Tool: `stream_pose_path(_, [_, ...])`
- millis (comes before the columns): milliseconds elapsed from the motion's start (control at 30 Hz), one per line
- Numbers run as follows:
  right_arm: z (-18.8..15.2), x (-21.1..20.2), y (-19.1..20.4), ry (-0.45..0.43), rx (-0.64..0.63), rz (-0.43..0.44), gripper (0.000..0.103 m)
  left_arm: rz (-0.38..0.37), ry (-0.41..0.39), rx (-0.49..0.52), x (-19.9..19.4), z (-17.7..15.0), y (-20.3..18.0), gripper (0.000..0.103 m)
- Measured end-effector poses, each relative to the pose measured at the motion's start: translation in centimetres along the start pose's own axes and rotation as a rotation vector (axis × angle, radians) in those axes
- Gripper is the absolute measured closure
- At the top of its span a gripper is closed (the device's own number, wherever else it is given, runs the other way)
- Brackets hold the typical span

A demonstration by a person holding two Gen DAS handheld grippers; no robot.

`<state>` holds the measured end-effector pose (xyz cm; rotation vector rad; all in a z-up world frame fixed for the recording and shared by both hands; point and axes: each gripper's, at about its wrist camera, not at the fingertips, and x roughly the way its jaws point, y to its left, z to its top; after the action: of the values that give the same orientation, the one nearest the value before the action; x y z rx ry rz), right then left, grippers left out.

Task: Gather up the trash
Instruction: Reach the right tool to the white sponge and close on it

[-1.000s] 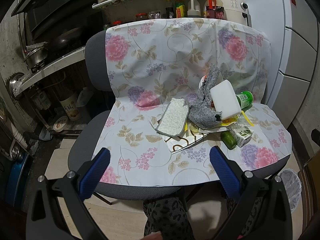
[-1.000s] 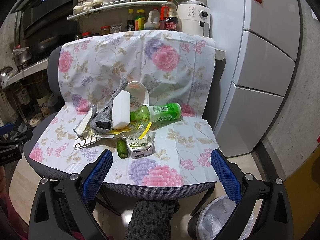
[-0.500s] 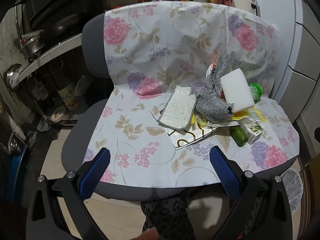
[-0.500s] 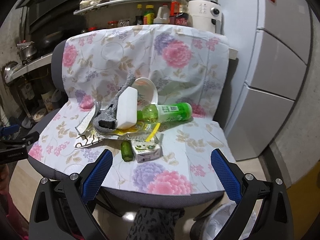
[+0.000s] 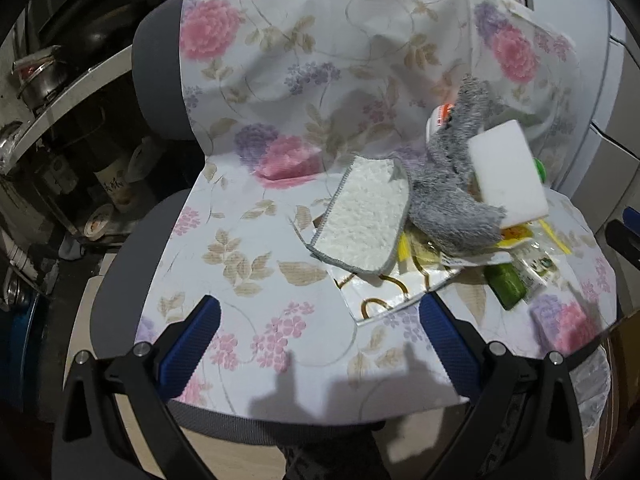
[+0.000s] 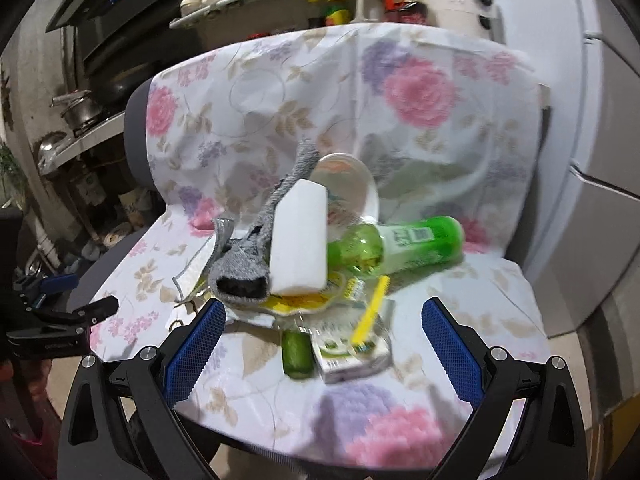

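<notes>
Both grippers empty, fingers wide apart: left gripper (image 5: 320,334) over bare floral cover (image 5: 248,240), trash pile at its 1–2 o'clock. Right gripper (image 6: 320,336) lines up on the pile at 12 o'clock, small carton (image 6: 352,354) nearest, green bottle (image 6: 400,246) behind at 1. Best bet: drop straight onto the carton, straddle it, avoid nudging white sponge (image 6: 300,240) stacked above.

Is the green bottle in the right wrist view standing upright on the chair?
No, the green bottle lies on its side on the floral cover, behind the white block.
</notes>
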<state>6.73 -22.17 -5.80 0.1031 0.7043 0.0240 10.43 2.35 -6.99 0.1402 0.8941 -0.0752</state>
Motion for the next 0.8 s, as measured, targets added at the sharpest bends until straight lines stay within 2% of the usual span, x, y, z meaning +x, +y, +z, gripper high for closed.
stream_pose_path(100, [0.7, 2.1, 0.3, 0.014, -0.002, 0.005, 0.006, 0.01, 0.008, 0.01, 1.1, 0.7, -0.1, 0.006])
stream_pose_path(367, [2.3, 7.9, 0.1, 0.068, 0.0, 0.095, 0.013, -0.018, 0.021, -0.019, 4.4, 2.7, -0.2, 0.006])
stream_pose_path(400, [2.4, 8.5, 0.0, 0.075, -0.003, 0.1, 0.018, -0.024, 0.024, -0.022, 4.8, 2.8, -0.3, 0.006])
stream_pose_path(433, [2.6, 9.1, -0.1, 0.085, -0.002, 0.094, 0.038, -0.029, 0.029, -0.023, 5.1, 2.9, -0.4, 0.006])
stream_pose_path(467, [2.7, 9.7, -0.3, 0.093, 0.007, 0.099, 0.043, -0.044, 0.031, -0.023, 5.5, 3.0, -0.6, 0.007])
stream_pose_path(600, [2.9, 10.9, -0.6, 0.114, 0.051, 0.167, 0.044, -0.069, 0.034, -0.005, 5.8, 3.1, -1.4, 0.013])
stream_pose_path(633, [2.9, 10.8, -0.6, 0.114, 0.056, 0.177, 0.051, -0.07, 0.028, -0.007, 5.5, 3.0, -1.4, 0.015])
stream_pose_path(667, [2.8, 10.6, -0.5, 0.114, 0.064, 0.186, 0.064, -0.073, 0.024, -0.01, 5.3, 2.9, -1.4, 0.019])
stream_pose_path(700, [2.8, 10.1, -0.5, 0.106, 0.072, 0.192, 0.069, -0.076, 0.022, -0.014, 5.0, 2.9, -1.3, 0.023])
stream_pose_path(800, [2.6, 7.7, -0.3, 0.047, 0.063, 0.173, 0.072, -0.082, 0.014, -0.018, 3.9, 2.5, -1.0, 0.027])
